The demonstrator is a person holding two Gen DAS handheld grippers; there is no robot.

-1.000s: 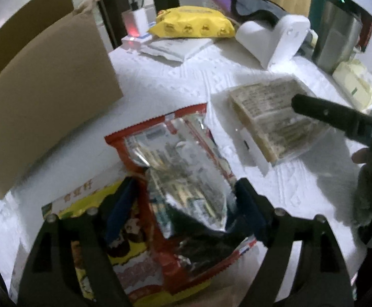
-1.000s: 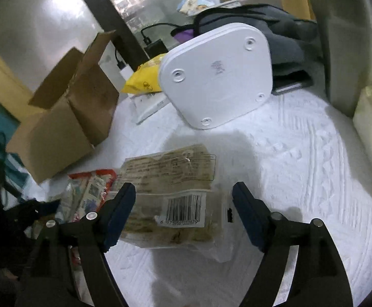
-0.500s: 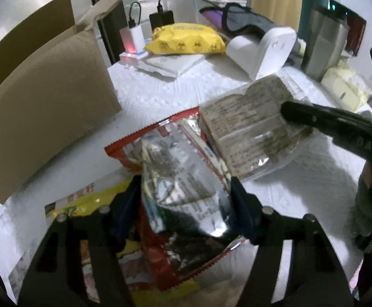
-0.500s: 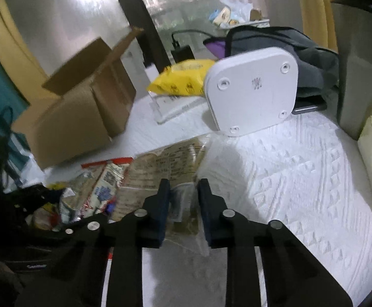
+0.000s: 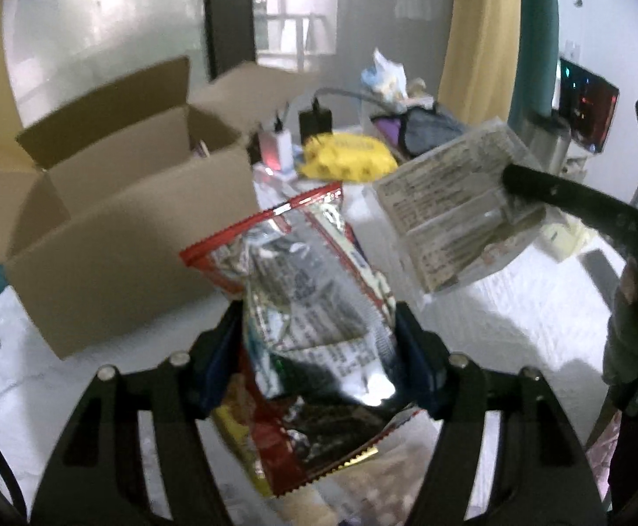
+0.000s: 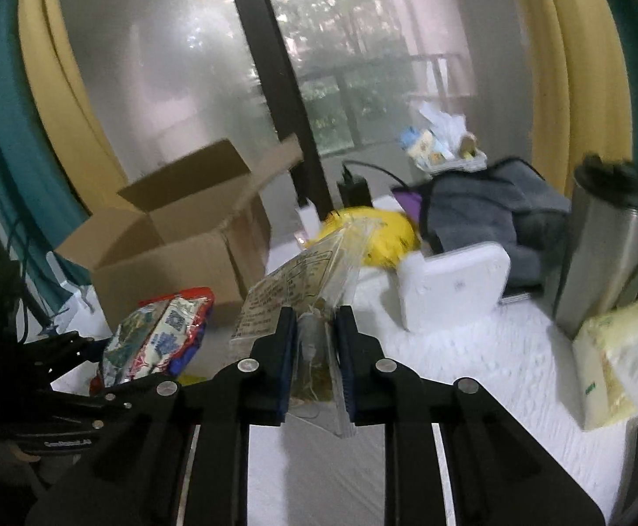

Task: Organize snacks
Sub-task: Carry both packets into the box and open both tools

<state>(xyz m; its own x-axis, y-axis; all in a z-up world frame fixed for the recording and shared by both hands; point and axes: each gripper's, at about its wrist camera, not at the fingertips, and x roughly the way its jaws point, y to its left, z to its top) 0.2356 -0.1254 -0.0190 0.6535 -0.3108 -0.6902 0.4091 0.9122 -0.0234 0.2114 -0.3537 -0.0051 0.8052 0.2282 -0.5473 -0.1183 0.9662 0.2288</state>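
Here the left gripper (image 5: 319, 342) clamps a red-and-silver snack bag (image 5: 305, 289) between its pads, lifted off the white table (image 5: 516, 320). The right gripper (image 6: 316, 342) jaws are closing, pinching a clear brown snack packet (image 6: 292, 289) held aloft, near the open cardboard box (image 5: 112, 219).

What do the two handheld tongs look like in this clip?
Both the left tongs and the right tongs have black plastic fingers with long slotted cut-outs, silver screw heads and dark blue pads at the tips. Pale lettering runs along each body but is too small to read. No cables or sleeves are clearly visible.
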